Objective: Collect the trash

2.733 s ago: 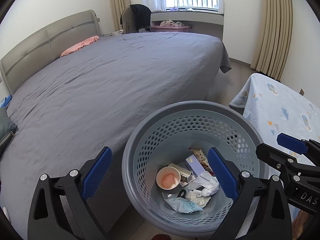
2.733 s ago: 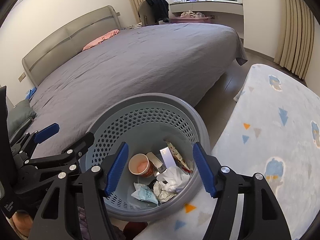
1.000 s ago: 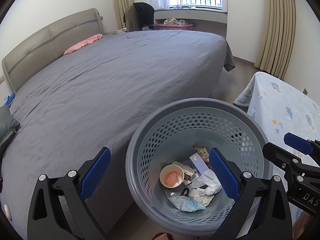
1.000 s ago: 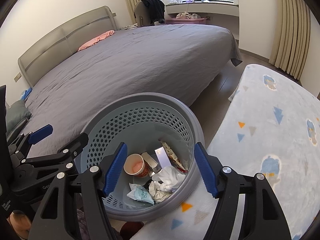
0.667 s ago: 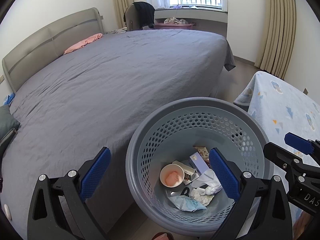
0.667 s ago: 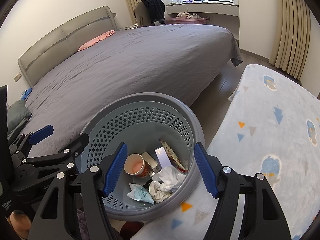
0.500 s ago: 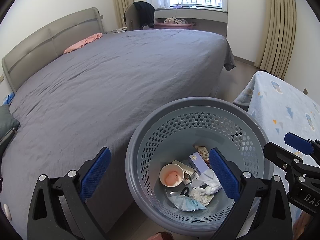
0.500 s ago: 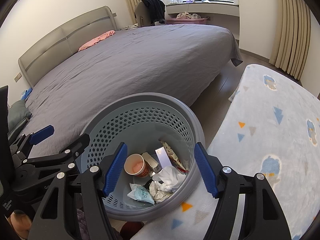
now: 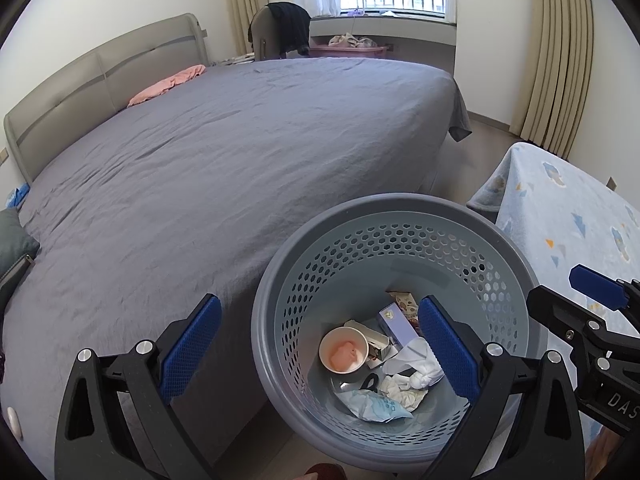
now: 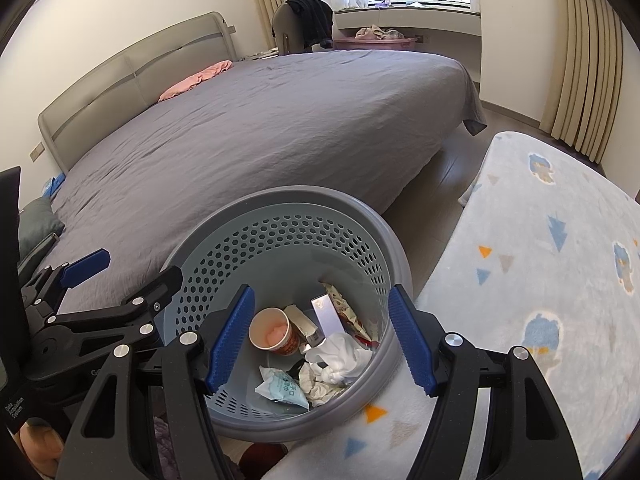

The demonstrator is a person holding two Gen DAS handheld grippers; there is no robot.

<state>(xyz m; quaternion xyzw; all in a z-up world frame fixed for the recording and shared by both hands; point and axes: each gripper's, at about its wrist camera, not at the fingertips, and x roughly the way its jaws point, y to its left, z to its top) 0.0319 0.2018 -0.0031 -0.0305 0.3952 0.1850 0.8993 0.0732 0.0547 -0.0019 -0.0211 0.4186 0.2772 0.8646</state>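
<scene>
We hover both tongs over the grey bin (image 9: 280,280), btwn bed (image 9: 240,152) on the left & patterned blanket (image 10: 540,260) on the right. Left gripper (image 9: 320,342) wide, empty; right gripper (image 10: 322,336) wide, empty. Trash in the bin: paper cup (image 10: 274,330), crumpled tissue (image 10: 340,358), wrappers.

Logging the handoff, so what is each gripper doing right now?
Left gripper: open, holding nothing, above the trash basket.
Right gripper: open, holding nothing.
</scene>
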